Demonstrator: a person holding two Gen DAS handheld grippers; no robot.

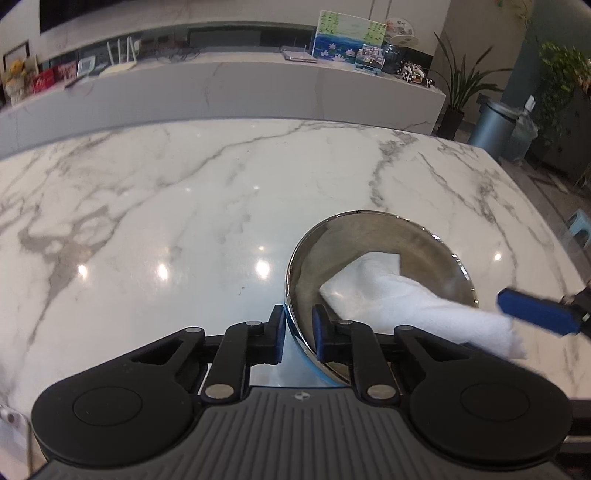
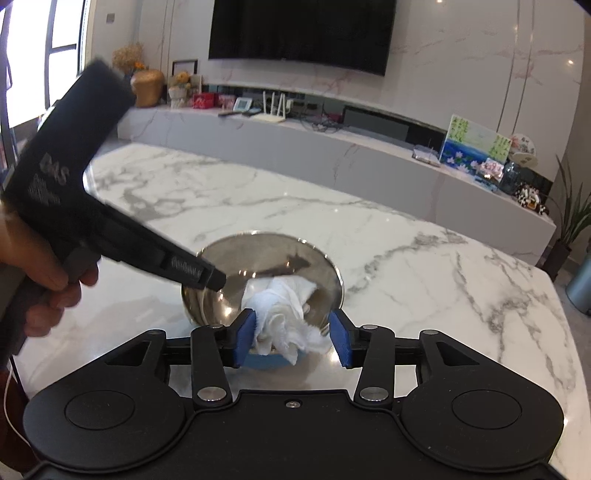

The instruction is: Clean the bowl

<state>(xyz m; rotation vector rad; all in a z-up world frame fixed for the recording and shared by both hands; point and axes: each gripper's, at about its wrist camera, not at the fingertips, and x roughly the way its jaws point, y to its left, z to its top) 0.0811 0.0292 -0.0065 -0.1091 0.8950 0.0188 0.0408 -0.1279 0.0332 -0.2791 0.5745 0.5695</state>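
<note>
Resting on 1 marble table (image 1: 184, 192), 1 steel bowl (image 1: 424, 236), left gripper (image 1: 298, 334) jaws pinching its rim, right gripper (image 2: 291, 341) jaws spread around 1 white cloth (image 2: 284, 314)

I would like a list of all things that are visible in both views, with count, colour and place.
bowl: one, shiny steel with blue outside, on the table, near edge
cloth: one, white, lying in the bowl and over its rim
table: one, white marble with grey veins
television: one, black, on the far wall
painting: one, blue and green, on the long ledge
router: one, white, on the ledge
bin: one, grey, on the floor at right
left gripper: black, blue pads, jaws shut on the bowl rim
right gripper: black, blue pads, jaws open around the cloth
hand: one, holding the left gripper's handle
</note>
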